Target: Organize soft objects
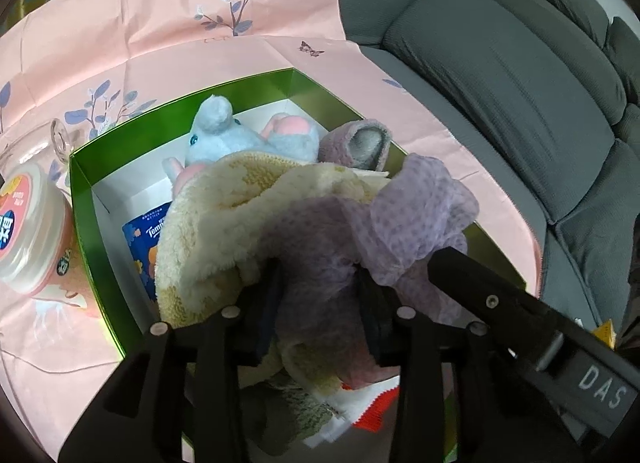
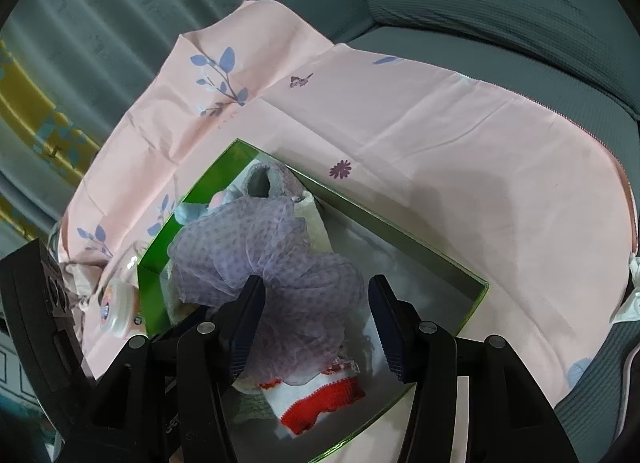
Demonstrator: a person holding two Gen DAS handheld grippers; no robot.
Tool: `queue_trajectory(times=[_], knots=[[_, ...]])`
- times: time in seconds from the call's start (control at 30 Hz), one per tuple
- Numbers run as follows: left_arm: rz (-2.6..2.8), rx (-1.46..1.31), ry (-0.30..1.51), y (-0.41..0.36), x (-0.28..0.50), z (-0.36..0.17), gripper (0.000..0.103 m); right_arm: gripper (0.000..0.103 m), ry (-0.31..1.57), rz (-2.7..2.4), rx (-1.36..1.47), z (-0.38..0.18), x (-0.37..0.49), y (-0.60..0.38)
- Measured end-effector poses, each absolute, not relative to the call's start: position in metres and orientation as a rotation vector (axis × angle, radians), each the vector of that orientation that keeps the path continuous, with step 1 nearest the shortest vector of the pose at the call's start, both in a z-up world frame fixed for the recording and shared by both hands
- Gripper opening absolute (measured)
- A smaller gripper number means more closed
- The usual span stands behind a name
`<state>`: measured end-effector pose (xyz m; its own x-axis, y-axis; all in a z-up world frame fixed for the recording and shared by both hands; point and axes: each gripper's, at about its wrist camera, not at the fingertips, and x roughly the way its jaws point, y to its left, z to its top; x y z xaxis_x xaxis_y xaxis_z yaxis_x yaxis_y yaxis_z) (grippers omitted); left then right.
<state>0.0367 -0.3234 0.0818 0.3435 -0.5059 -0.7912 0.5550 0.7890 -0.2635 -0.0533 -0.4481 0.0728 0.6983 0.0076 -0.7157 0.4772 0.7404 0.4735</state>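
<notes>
Two soft items, a cream fleece towel (image 1: 224, 223) and a lilac mesh cloth (image 1: 404, 231), fill my left tongs (image 1: 320, 303) in the left wrist view, pinched between the pads above the green box (image 1: 84, 219), which sits on a pink sheet (image 1: 168, 23) and holds a blue plush toy (image 1: 224, 131) and a purple slipper (image 1: 360, 143). From the right wrist view, my right tongs (image 2: 316, 327) stand spread apart around the lilac mesh cloth (image 2: 280, 263), gripping nothing, over a red-and-white knit (image 2: 320, 403) on the box floor.
</notes>
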Motion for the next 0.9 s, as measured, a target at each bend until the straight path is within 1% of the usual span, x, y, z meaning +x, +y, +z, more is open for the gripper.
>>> queue_trajectory(times=[0.03,0.07,0.13,0.17,0.2,0.27,0.33,0.47,0.5,0.57,0.67,0.77,0.87,0.9], knots=[[-0.695,0.058,0.999,-0.323,0.035,0.084,0.038,0.055,0.759,-0.286,0.701,0.074,-0.054,-0.448],[-0.694,0.067,0.988,-0.322,0.032,0.087,0.042,0.055,0.756,-0.286,0.702,0.075,-0.054,-0.448],[-0.689,0.074,0.964,-0.319,0.027,0.094,0.046,0.058,0.743,-0.283,0.705,0.077,-0.056,-0.448],[-0.688,0.076,0.955,-0.317,0.025,0.097,0.052,0.064,0.735,-0.280,0.707,0.078,-0.057,-0.448],[-0.687,0.081,0.946,-0.316,0.022,0.100,0.061,0.067,0.724,-0.275,0.711,0.079,-0.058,-0.448],[-0.679,0.089,0.911,-0.311,0.016,0.108,0.068,0.068,0.702,-0.259,0.718,0.083,-0.062,-0.447],[-0.675,0.091,0.886,-0.307,0.011,0.114,0.073,0.070,0.687,-0.244,0.721,0.087,-0.064,-0.446],[-0.681,0.065,0.856,-0.293,0.003,0.126,0.087,0.074,0.668,-0.229,0.711,0.093,-0.067,-0.442],[-0.683,0.061,0.856,-0.291,0.000,0.128,0.089,0.076,0.658,-0.218,0.715,0.095,-0.067,-0.441],[-0.688,0.048,0.840,-0.284,-0.006,0.135,0.091,0.078,0.647,-0.208,0.714,0.099,-0.068,-0.437],[-0.657,0.051,0.799,-0.274,-0.014,0.144,0.102,0.079,0.629,-0.203,0.680,0.108,-0.070,-0.429],[-0.636,0.043,0.779,-0.260,-0.019,0.153,0.102,0.087,0.611,-0.203,0.636,0.118,-0.074,-0.419],[-0.603,0.045,0.766,-0.245,-0.022,0.159,0.102,0.088,0.599,-0.207,0.595,0.127,-0.078,-0.408],[-0.591,0.048,0.760,-0.242,-0.023,0.161,0.102,0.090,0.593,-0.208,0.584,0.129,-0.079,-0.406]])
